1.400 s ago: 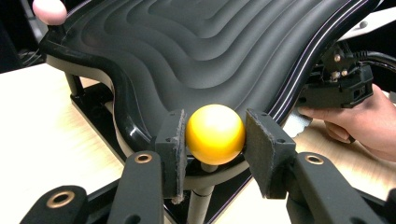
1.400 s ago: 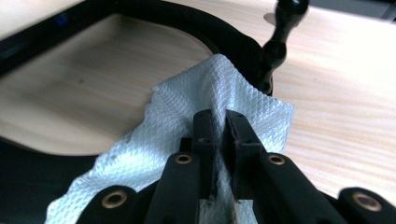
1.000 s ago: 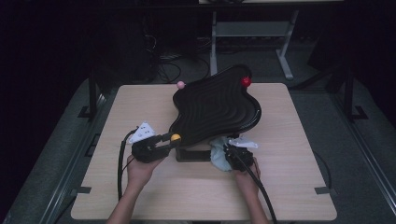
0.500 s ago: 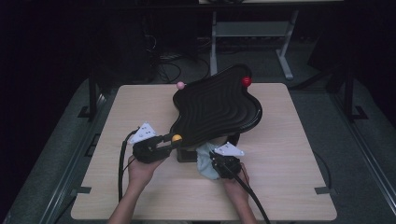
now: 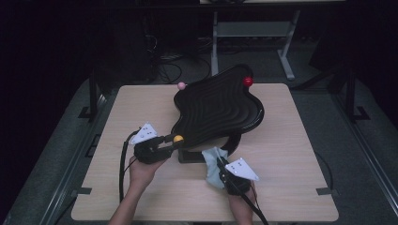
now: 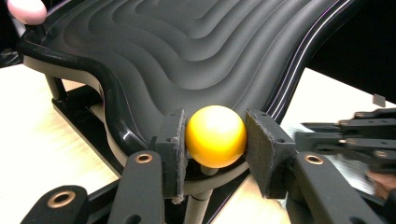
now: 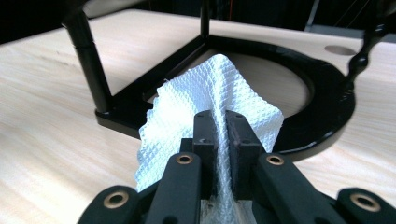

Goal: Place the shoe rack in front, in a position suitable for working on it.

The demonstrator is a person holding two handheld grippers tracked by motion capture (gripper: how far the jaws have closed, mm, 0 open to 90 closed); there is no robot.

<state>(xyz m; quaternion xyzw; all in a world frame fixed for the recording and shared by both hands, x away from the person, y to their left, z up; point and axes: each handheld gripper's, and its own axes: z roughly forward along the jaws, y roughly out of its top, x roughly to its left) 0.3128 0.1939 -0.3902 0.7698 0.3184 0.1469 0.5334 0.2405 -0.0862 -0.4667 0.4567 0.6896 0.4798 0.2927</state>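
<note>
Down near the table's near edge, the left gripper [image 5: 174, 140] has its two pads clamped on a yellow ball [image 6: 215, 136], one pad pressed to each side of it. That ball sits on a short post at the near left corner of a black wavy tray [image 5: 220, 110], so the tray's ribbed surface spreads away directly beyond the fingertips and rises as it goes. Farther along the same rim, well past the left finger in the left gripper view, a pink ball [image 6: 26, 10] caps another corner. From the high view a red ball [image 5: 247, 81] marks the far right corner, well apart from both grippers.

The right gripper [image 7: 222, 122] has its fingers drawn together on a white waffle-weave cloth [image 7: 210, 95]; a fold of the fabric is pinched between the pads and the rest billows up and forward past the fingertips. Just beyond the cloth lies the black base frame [image 7: 322, 112] of the tray stand, flat on the wooden table [image 5: 291, 159], with its curved bar arcing to the right of the fingers and a straight bar to their left. An upright black post [image 7: 91, 65] rises from the frame ahead and left of the jaws. In the high view the cloth hangs just beside the frame's near bar, under the tray's near edge.
</note>
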